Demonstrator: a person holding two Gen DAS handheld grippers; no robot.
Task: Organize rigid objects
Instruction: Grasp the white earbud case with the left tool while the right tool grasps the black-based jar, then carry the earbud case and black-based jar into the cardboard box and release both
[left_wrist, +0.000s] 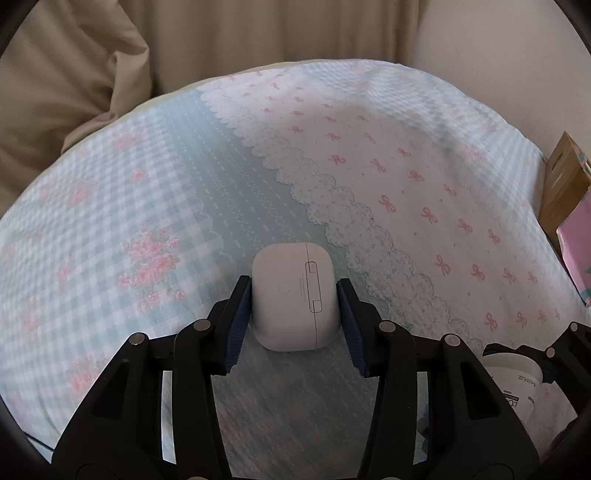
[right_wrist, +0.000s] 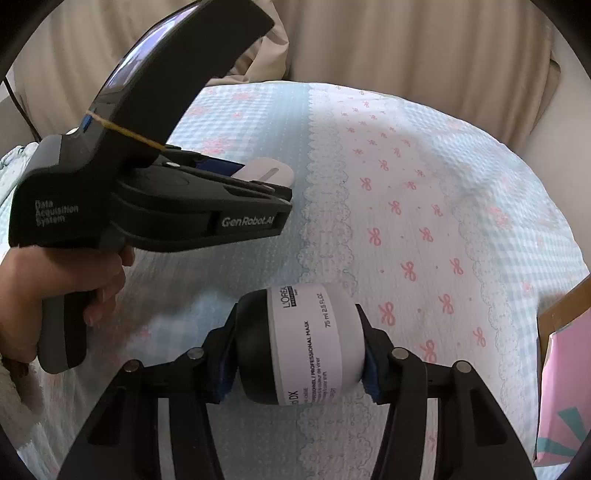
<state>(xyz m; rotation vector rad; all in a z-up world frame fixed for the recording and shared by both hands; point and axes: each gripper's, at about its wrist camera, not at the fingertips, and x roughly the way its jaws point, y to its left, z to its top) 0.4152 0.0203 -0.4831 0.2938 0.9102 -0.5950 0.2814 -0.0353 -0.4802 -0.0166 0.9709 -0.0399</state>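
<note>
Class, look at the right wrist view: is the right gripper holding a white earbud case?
No, the right gripper is clamped on a L'Oreal hair mask jar with a dark lid.

Soft, even daylight, faint shadows; strong fisheye bending (dark vignette at corners), slight blur.

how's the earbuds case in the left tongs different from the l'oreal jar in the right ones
The earbuds case is all white, a rounded flat box with a hinge seam; the L'Oreal mask jar is round, with a black lid and printed label. The case bears no readable print; the jar's text reads sideways. Both are clamped between blue pads above the bedspread.
</note>
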